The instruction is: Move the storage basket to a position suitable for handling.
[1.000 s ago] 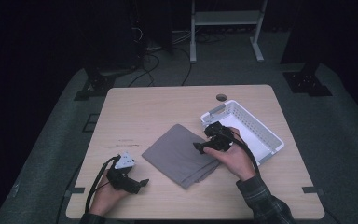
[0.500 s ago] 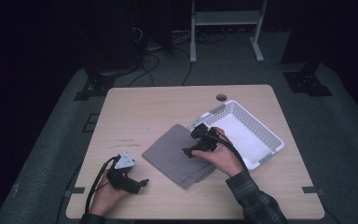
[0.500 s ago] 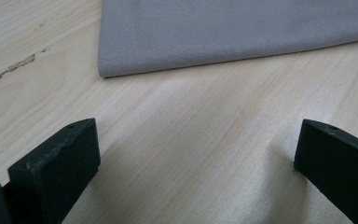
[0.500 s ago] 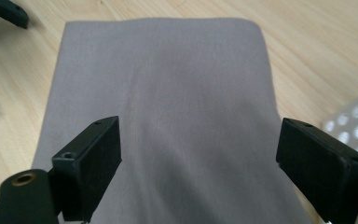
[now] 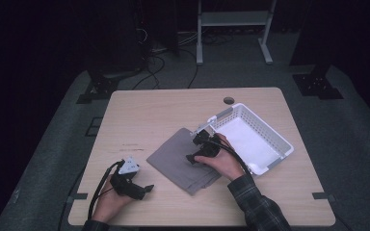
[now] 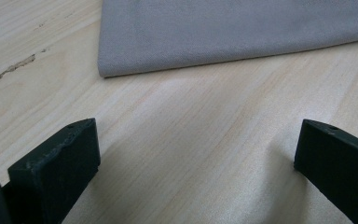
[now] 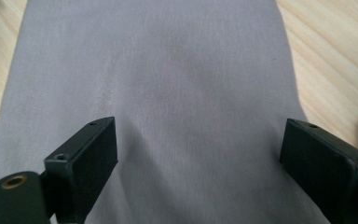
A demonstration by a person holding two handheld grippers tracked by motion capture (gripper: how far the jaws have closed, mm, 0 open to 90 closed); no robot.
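Between the right gripper's (image 5: 192, 155) black jaws, which have just been opening and now stand wide apart, lies nothing but the flat grey cloth (image 5: 180, 159) directly under them at the table's (image 5: 164, 110) middle. At four o'clock from the cloth, touching its far corner, sits the white basket (image 5: 278, 144). Down at seven o'clock the left gripper (image 5: 147, 188) rests on bare wood, jaws spread wide, just short of the cloth's folded edge.

No readable text, label, brand or number appears anywhere.
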